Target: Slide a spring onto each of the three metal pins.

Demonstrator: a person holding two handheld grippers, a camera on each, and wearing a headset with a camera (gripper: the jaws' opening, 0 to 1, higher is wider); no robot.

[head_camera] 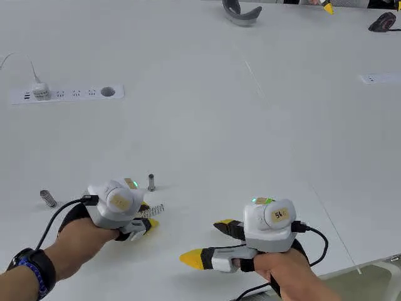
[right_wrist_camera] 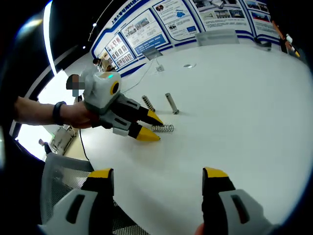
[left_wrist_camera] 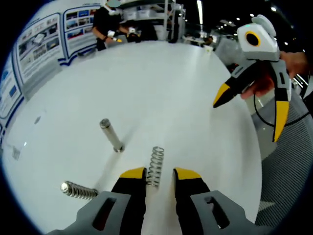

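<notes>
Flat on the smooth white tabletop (head_camera: 250, 125), lower left of head view: loose spring (head_camera: 152, 210), a thin coil of bright wire. Long axis roughly left to right there, right end tipped slightly up-frame. In left gripper view, same axis running up-frame, straight away from the jaws. Near end lying between the yellow tips of the left hand-held gripper (left_wrist_camera: 159, 172), released, jaws a little apart, with a gap visible beside the coil at the right tip. Just beyond, up-frame and left: bare metal pin (left_wrist_camera: 111, 135), a plain grey cylinder, upright, apart from the coil. Lower left of that view: sprung pin (left_wrist_camera: 78, 190), shaft wrapped in a coil, well apart from the bare one. Right hand-held gripper (right_wrist_camera: 159, 172) also released, jaws spread wide over bare tabletop, clear of everything. Seen side-on in right gripper view: yellow tips bracketing the spring's end. Upper left of head view: white power strip (head_camera: 69, 94), rectangular, plug seated.
</notes>
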